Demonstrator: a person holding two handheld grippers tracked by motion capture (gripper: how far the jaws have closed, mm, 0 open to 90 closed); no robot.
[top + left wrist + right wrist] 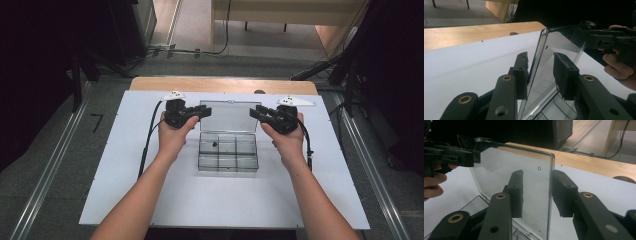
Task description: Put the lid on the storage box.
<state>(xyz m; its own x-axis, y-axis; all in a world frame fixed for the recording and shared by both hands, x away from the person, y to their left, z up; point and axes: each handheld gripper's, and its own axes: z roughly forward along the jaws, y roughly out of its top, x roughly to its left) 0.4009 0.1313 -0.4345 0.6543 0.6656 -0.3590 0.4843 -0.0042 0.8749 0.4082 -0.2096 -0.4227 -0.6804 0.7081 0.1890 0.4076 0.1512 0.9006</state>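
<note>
Straddling the upright clear lid [229, 116] of the compartment box [228, 152], left gripper [541, 72] and right gripper [537, 192] each stand open about opposite side edges, pads not pressing.

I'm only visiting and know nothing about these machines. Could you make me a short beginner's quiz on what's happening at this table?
1. True or false: the lid of the clear compartment box is raised.
2. Where does each gripper straddle the lid? A) both at its top edge B) one at each side edge C) both at the hinge
3. What lies inside the box?

Key
1. True; it stands raised behind the compartments.
2. B: the left gripper straddles its left edge, the right gripper its right edge, with a gap visible beside the pads.
3. One small dark item in a back compartment, too small to identify.
</note>
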